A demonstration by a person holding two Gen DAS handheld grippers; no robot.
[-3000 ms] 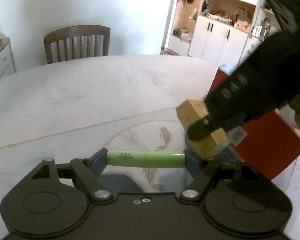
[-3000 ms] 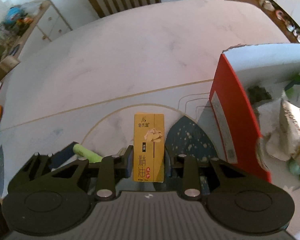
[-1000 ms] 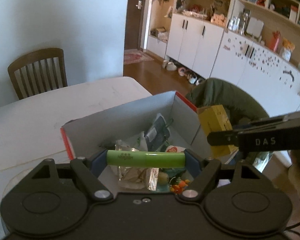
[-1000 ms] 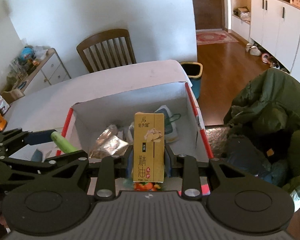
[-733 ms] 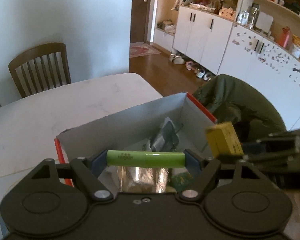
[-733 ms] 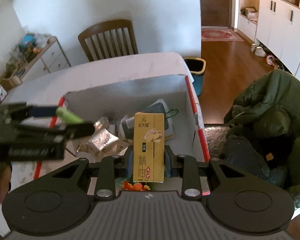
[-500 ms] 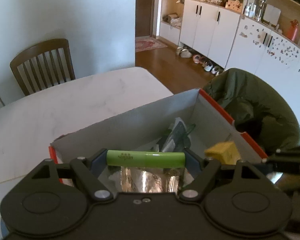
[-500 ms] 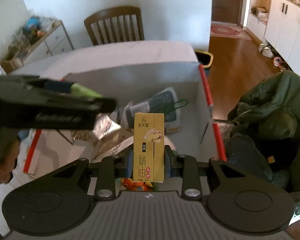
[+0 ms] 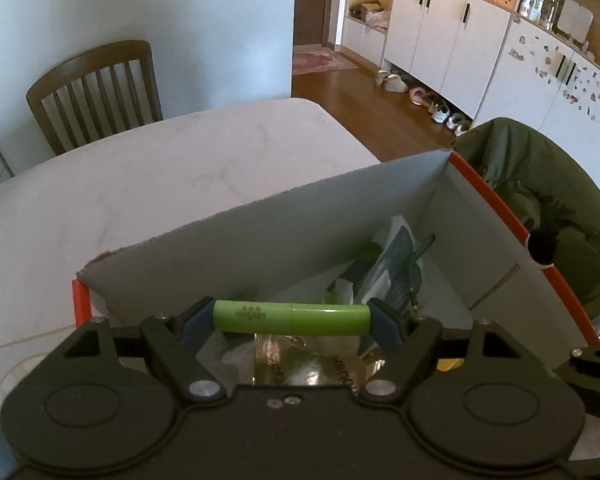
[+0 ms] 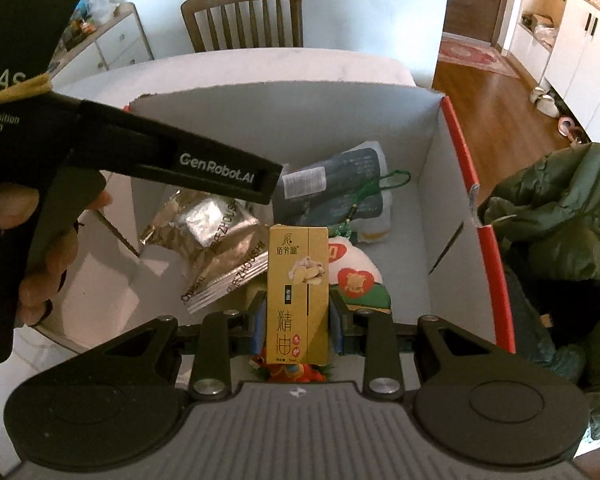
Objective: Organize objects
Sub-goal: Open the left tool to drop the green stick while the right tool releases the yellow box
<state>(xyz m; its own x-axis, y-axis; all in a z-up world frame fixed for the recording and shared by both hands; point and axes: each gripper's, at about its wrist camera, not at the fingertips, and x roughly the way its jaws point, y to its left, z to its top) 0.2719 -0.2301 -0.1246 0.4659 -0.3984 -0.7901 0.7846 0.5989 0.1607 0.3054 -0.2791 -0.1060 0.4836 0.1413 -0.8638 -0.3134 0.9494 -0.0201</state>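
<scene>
Right wrist: upright yellow carton (image 10: pixel 298 294)

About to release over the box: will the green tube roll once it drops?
The smooth green cylindrical tube, pinched end to end in the left tongs, probably rolls. The crumpled silver foil packets in the red-edged cardboard box below likely stop it.

White marble-look table (image 9: pixel 172 176) carrying open cardboard box (image 9: pixel 260 240), red outside, white inside, sitting at table's near right part. Rest of tabletop lying bare toward wooden chair (image 9: pixel 96 92) at far edge. Thin curved line (image 9: pixel 24 340) showing on surface left of box. Box sitting flat; whether overhanging table edge, cannot tell.
</scene>
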